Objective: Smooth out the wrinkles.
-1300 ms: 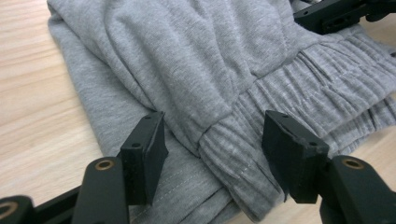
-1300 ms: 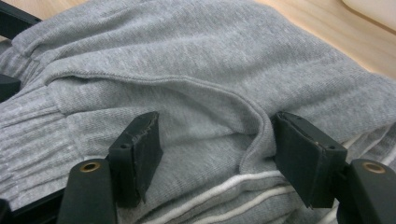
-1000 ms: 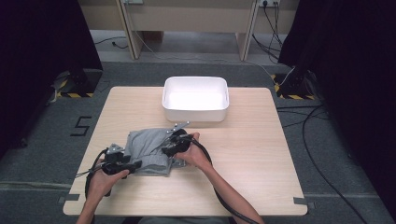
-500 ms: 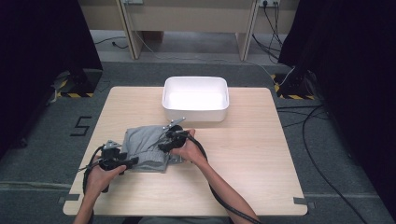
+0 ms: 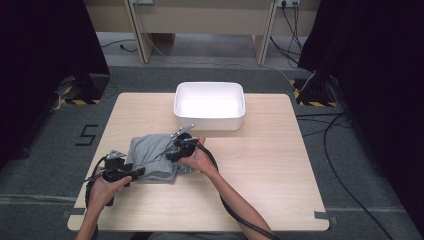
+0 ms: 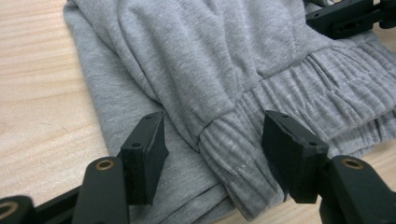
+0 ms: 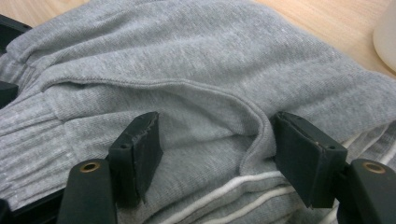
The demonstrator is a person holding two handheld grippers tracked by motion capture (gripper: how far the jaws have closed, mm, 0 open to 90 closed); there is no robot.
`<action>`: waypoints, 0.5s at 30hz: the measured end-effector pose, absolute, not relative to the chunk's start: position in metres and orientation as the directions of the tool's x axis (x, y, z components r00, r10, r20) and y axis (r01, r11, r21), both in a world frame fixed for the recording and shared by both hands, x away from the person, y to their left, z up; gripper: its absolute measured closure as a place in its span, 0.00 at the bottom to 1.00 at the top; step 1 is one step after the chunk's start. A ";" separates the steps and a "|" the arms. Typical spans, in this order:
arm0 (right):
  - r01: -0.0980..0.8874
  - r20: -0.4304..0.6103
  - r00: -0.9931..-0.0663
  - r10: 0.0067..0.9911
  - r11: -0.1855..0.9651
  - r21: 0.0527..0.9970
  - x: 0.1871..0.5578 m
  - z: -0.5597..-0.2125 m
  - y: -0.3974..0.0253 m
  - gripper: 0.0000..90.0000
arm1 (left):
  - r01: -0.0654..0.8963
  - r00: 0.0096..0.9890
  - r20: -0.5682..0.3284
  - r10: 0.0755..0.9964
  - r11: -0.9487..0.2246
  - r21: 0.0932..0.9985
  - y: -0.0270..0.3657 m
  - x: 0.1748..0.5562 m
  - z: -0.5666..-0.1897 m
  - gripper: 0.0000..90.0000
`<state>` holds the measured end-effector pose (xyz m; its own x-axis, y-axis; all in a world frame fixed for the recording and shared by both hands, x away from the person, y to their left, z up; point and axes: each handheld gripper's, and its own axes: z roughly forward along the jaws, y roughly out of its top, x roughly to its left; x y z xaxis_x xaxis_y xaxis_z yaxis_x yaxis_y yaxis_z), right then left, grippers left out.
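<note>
Pale wood-grain counter (image 5: 280, 165) carried your soft grey knit garment (image 6: 219, 70) — ribbed cuff, white stripes — both left tongs (image 6: 215, 149) and right tongs (image 7: 215, 144) spread apart over its folds.

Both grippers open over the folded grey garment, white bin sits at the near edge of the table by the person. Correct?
Not quite. The white bin sits at the far edge, beyond the grey garment, as the high view shows. The left gripper and right gripper are indeed open over it.

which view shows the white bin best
The high view: the whole white bin sits behind the grey garment. The right gripper view catches a blurred white edge that may be the bin.
</note>
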<state>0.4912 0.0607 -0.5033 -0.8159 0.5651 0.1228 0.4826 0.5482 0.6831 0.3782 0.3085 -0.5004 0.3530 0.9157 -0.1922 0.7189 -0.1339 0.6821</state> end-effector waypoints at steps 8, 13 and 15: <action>0.501 0.162 -0.811 0.562 0.524 0.689 0.493 -0.497 0.055 0.37 | 0.701 0.351 -0.177 0.919 -0.133 0.701 0.306 0.375 -0.496 0.41; 0.485 0.159 -0.809 0.565 0.490 0.724 0.493 -0.474 0.046 0.38 | 0.666 0.367 -0.165 0.916 -0.135 0.733 0.298 0.370 -0.484 0.38; 0.480 0.153 -0.808 0.569 0.484 0.732 0.492 -0.466 0.042 0.38 | 0.653 0.374 -0.162 0.913 -0.135 0.746 0.296 0.368 -0.479 0.37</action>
